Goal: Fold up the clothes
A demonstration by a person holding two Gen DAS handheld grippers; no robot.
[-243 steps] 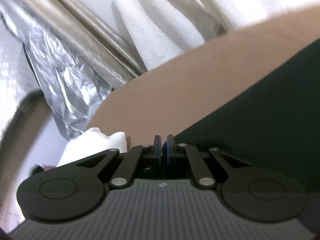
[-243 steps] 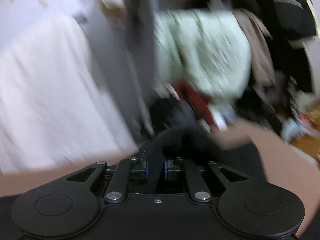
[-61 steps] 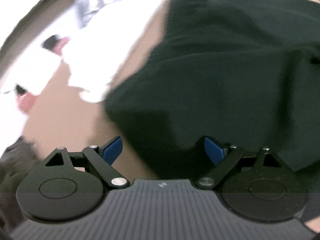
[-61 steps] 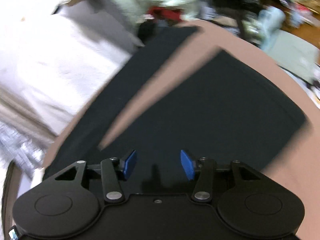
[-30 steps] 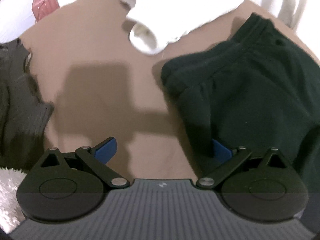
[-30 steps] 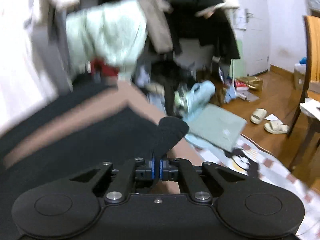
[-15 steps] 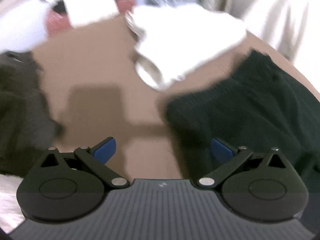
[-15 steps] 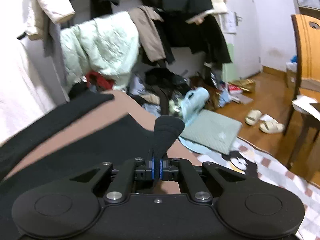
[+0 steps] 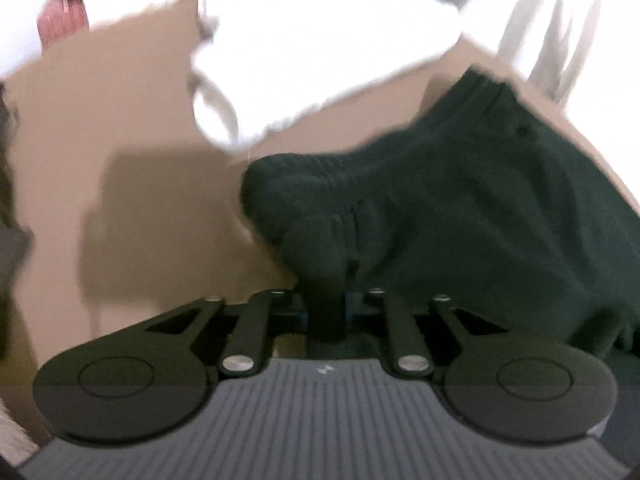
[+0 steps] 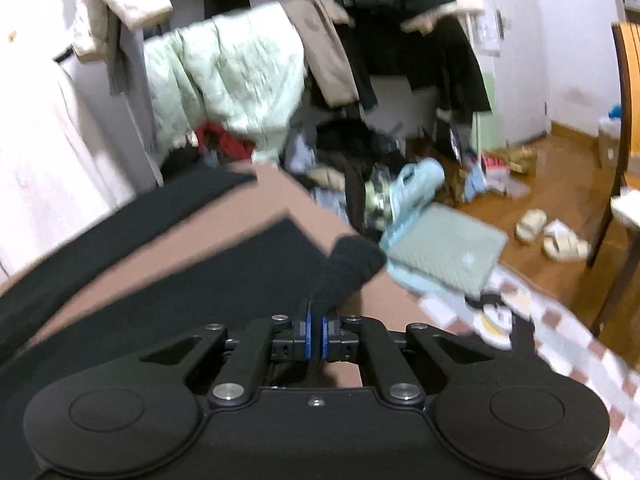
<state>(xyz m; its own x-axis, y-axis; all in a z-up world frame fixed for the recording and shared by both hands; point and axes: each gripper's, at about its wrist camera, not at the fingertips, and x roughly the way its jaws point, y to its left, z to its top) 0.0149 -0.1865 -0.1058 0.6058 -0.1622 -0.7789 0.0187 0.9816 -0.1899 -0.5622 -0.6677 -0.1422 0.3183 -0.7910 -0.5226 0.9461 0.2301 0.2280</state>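
**Both Grippers Clamped on the Dark Trousers**

While the dark trousers (image 9: pixel 460 208) lay spread over the brown surface (image 9: pixel 132 128), both grippers had hold of them. At the left wrist, the left gripper (image 9: pixel 326 312) had its jaws drawn in on a bunched fold at the garment's near edge, the cloth rising in a thick ridge from between the blue pads. That end of the trousers looked like the gathered waistband, though blur made this hard to confirm. Just beyond it, a white garment (image 9: pixel 312 60) rested on the same surface, apart from the dark cloth by a narrow strip of brown.

At the right wrist, the right gripper (image 10: pixel 315 334) was closed narrowly on another part of the same trousers (image 10: pixel 348 268), a rounded lump of fabric standing up and leaning to the right above its pads. Two dark bands of the garment ran back across the brown surface (image 10: pixel 248 208) toward the far corner. Past the edge, a pale green padded coat (image 10: pixel 232 80) hung among other clothes, a light blue heap (image 10: pixel 416 188) sat on the floor, and a pair of slippers (image 10: pixel 552 236) lay on the wooden floor (image 10: pixel 560 168).
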